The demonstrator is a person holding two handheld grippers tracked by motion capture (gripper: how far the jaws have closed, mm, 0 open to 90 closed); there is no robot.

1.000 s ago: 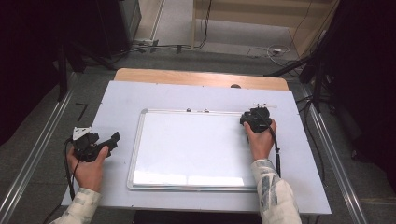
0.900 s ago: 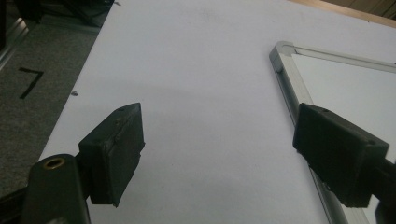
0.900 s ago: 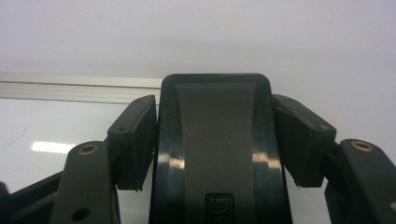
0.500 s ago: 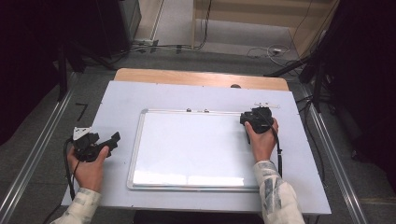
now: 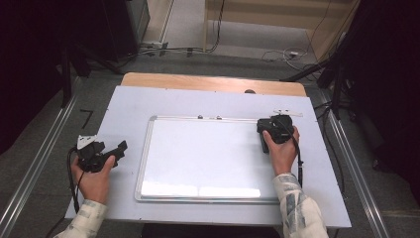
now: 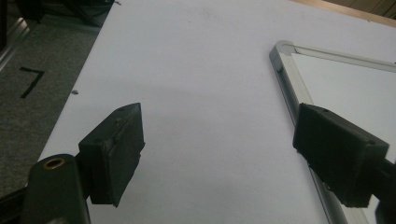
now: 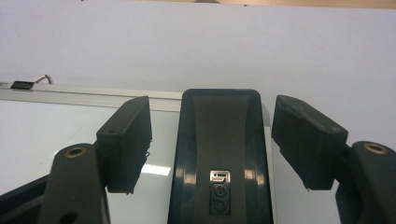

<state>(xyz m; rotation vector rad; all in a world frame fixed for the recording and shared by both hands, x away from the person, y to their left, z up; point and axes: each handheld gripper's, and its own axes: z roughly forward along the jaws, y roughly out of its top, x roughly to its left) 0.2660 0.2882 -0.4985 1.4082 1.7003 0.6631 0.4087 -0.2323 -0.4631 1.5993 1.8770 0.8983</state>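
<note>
your right gripper (image 7: 212, 140) sits at the far right corner of the whiteboard (image 5: 198, 153), jaws straddling a dark whiteboard eraser (image 7: 219, 158) that lies flat on that corner. the jaws have just been opening; a gap shows on each side, so neither pad presses the eraser. your left gripper (image 6: 219, 154) rests over the tabletop (image 5: 129, 104) near its left edge, jaws wide apart and holding nothing, just beside the whiteboard frame.
</note>
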